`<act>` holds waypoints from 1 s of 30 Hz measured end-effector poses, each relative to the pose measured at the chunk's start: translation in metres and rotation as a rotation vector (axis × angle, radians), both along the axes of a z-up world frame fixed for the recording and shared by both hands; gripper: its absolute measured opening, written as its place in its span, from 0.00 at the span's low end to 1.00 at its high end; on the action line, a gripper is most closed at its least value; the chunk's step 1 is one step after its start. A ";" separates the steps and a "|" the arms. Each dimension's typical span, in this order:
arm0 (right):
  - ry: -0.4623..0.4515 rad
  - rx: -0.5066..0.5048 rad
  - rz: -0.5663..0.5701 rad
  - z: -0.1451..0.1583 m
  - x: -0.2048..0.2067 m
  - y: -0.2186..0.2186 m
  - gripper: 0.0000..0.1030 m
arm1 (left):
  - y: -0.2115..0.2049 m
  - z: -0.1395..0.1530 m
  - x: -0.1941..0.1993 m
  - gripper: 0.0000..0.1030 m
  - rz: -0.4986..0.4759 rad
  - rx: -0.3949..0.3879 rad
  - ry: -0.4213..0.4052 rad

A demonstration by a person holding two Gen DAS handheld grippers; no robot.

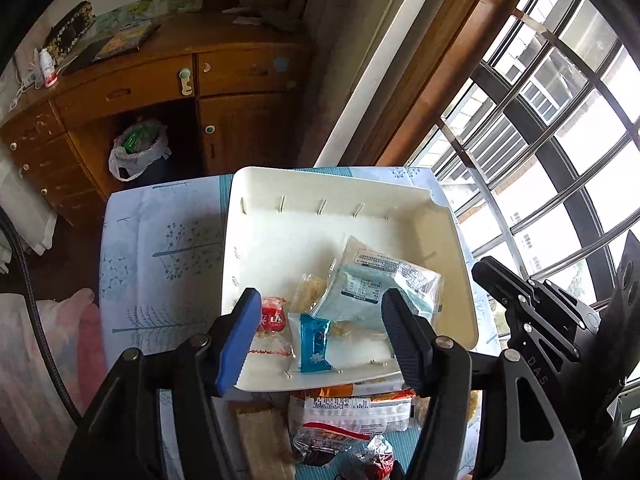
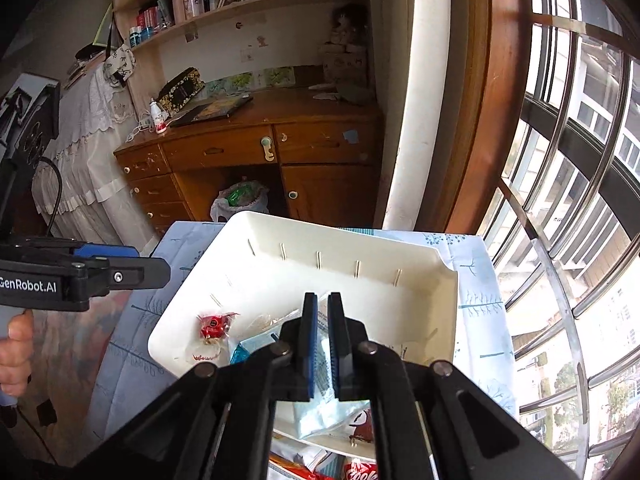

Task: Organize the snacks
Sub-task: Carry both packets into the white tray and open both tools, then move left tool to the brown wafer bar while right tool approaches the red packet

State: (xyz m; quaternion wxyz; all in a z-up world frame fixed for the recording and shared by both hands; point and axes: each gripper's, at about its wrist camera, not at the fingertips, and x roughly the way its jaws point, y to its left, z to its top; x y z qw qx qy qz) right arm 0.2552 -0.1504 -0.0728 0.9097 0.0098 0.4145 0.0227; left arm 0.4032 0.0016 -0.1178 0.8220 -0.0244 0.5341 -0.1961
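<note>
A white plastic tray [image 1: 256, 184] sits on a table with a pale blue tree-print cloth [image 1: 160, 240]. In it lie a red wrapped candy [image 1: 273, 315], a blue packet [image 1: 314, 344], a clear cracker pack [image 1: 308, 290] and a large pale blue bag [image 1: 380, 284]. My left gripper [image 1: 318, 340] is open and empty above the tray's near edge. My right gripper [image 2: 323, 344] has its jaws nearly together, above the tray [image 2: 192, 300]; a pale blue bag [image 2: 320, 412] shows in the narrow gap below, and I cannot tell whether it is gripped. The red candy [image 2: 212, 326] shows left of it.
More snack packs lie on the cloth in front of the tray: a white-and-orange pack [image 1: 352, 406], a brown bar [image 1: 264, 436], a dark red pack [image 1: 324, 440]. A wooden desk [image 1: 160, 88] with a lined bin [image 1: 138, 148] stands behind. A barred window [image 1: 540, 140] is on the right.
</note>
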 end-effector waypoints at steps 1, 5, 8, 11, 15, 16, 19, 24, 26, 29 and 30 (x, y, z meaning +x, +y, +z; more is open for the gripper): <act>0.001 0.010 -0.006 0.001 0.000 -0.001 0.05 | 0.001 0.001 -0.002 0.60 0.001 0.000 -0.003; 0.009 0.018 -0.037 0.004 -0.005 -0.004 0.05 | 0.007 0.008 -0.010 0.61 0.006 0.000 -0.009; 0.012 0.000 -0.061 0.008 -0.012 -0.004 0.08 | 0.012 0.015 -0.019 0.61 0.006 0.001 -0.017; 0.005 -0.002 -0.103 0.015 -0.021 -0.006 0.24 | 0.018 0.023 -0.031 0.62 0.001 0.000 -0.029; -0.013 0.005 -0.142 0.027 -0.034 -0.010 0.32 | 0.026 0.034 -0.046 0.64 -0.007 0.004 -0.041; -0.016 0.000 -0.151 0.029 -0.038 -0.009 0.33 | 0.028 0.037 -0.050 0.64 -0.009 0.004 -0.043; -0.023 -0.002 -0.174 0.037 -0.051 -0.006 0.38 | 0.036 0.044 -0.064 0.68 -0.018 0.008 -0.053; -0.019 0.012 -0.218 0.044 -0.072 0.001 0.44 | 0.048 0.053 -0.085 0.71 -0.035 0.022 -0.065; -0.013 0.007 -0.240 0.046 -0.080 0.006 0.45 | 0.054 0.055 -0.092 0.71 -0.040 0.027 -0.065; 0.003 0.024 -0.276 0.046 -0.092 0.011 0.47 | 0.063 0.055 -0.102 0.71 -0.049 0.031 -0.064; 0.010 0.033 -0.290 0.046 -0.096 0.012 0.49 | 0.067 0.055 -0.105 0.72 -0.049 0.036 -0.062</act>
